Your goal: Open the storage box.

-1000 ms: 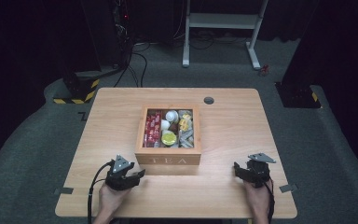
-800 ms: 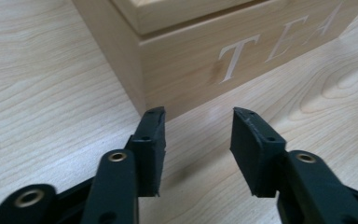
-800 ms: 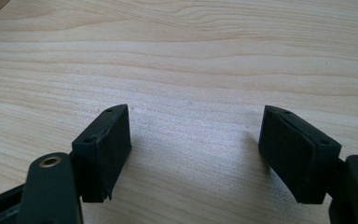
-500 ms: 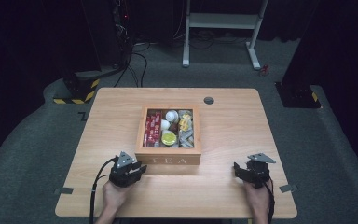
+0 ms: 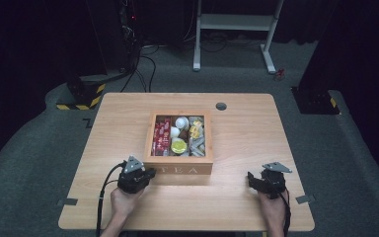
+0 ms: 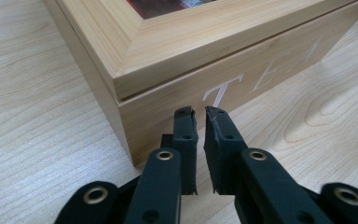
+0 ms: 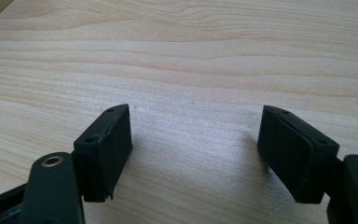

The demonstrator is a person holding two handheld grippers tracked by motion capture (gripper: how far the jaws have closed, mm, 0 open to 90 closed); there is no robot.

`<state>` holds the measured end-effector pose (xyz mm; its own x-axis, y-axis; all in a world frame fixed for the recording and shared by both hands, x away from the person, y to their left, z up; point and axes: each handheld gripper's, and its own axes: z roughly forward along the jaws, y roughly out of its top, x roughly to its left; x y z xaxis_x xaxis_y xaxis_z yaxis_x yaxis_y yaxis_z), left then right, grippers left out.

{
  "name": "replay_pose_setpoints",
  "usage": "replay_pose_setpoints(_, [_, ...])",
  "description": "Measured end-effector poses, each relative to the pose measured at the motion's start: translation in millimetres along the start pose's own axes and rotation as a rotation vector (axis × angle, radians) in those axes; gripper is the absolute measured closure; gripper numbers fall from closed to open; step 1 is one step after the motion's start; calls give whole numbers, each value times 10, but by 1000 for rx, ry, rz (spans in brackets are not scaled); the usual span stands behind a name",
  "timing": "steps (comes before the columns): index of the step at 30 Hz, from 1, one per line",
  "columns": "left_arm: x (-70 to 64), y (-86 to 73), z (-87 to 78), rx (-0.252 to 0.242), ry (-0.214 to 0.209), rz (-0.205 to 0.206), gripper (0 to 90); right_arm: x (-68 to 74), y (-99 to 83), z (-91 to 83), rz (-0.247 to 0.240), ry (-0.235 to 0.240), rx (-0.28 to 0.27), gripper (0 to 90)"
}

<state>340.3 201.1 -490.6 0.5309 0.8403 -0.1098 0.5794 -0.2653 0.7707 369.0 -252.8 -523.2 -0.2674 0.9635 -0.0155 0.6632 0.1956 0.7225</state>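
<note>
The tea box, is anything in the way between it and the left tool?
Nothing visible is. In the left gripper view the left tool sits right at the front corner of the tea box, near the T, jaws nearly closed, with just bare table around it. The right tool is off to the side, jaws apart.

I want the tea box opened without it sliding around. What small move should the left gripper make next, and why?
Probably lift the left gripper slightly to the seam under the lid of the tea box: its nearly closed jaws sit just below that seam, at the front left corner. The right gripper rests open, apart.
</note>
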Motion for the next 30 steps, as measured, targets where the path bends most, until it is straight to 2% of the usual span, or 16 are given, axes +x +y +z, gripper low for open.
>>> replay_pose_setpoints(9, [-10, 89, 14, 12, -1, 23, 859, 0, 0, 0, 0, 0, 0, 259])
replay_pose_setpoints(16, [-19, 117, 8, 10, -9, 13, 881, -3, -1, 1, -4, 0, -1, 259])
replay_pose_setpoints(23, [-50, 196, -4, 21, -8, 53, 898, -2, -1, 1, -3, 0, -1, 259])
replay_pose_setpoints(30, [-61, 231, -14, 12, -24, 45, 899, -2, -1, 1, -3, 0, -1, 259])
